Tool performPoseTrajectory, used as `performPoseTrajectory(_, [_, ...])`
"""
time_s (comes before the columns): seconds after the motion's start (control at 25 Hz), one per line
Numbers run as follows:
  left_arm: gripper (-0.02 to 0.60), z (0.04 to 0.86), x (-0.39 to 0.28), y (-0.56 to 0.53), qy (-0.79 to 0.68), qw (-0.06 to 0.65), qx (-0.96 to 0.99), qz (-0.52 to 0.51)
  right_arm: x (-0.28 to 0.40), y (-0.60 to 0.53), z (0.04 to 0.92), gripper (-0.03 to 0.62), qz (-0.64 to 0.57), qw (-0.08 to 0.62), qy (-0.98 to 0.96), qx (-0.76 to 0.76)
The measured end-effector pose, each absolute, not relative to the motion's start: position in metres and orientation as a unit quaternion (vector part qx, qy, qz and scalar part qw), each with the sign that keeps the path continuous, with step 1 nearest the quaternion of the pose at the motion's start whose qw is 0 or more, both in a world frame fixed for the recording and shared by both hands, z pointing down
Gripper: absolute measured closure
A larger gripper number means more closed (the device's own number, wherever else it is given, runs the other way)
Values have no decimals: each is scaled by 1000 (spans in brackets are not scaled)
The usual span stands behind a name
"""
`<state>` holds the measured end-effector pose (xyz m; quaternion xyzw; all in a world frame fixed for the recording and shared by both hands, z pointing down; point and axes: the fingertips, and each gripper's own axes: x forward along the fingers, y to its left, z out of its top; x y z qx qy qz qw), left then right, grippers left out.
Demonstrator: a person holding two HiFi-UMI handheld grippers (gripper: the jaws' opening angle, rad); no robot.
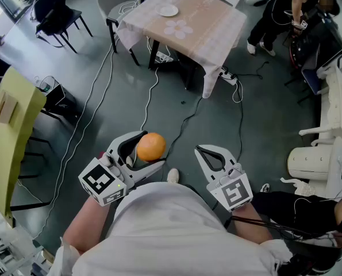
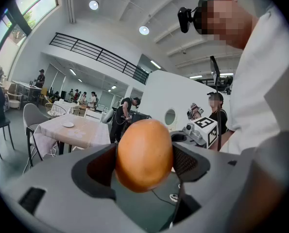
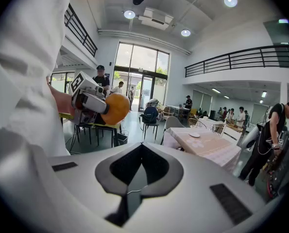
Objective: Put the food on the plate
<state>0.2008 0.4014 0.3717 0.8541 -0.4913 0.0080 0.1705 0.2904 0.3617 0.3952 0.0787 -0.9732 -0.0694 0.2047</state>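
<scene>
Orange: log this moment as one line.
left gripper: shut on orange | right gripper: shut, empty | plate: on table, orange not yet there

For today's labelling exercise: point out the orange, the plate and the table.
orange (image 1: 151, 146), head view, middle of its skin
plate (image 1: 169, 10), head view, its bare middle
table (image 1: 212, 23), head view, bare cloth top

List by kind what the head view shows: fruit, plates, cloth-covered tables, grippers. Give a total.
orange: 1
plate: 1
cloth-covered table: 1
grippers: 2, the left gripper and the right gripper
Total: 5
</scene>
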Motion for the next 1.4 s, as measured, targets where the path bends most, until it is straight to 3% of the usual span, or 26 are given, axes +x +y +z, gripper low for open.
performPoseTrajectory(0.32, [216, 375, 240, 389, -509, 176, 842, 26, 340, 343, 399, 582, -42, 169, -981, 89])
performPoseTrajectory(0.6, [216, 382, 223, 375, -524, 187, 830, 30, 323, 327, 412, 580, -40, 178, -981, 68])
performPoseTrajectory(0.8, [216, 391, 180, 339, -517, 188, 835, 22, 280, 296, 417, 577, -63, 197, -976, 66])
performPoseTrajectory(0.96, [216, 389, 128, 289, -501, 176, 847, 15, 233, 257, 415, 508, -64, 221, -969, 87])
performPoseTrajectory(1.4, [216, 383, -18, 179, -479, 165, 861, 38, 87, 165, 386, 505, -78, 229, -965, 104])
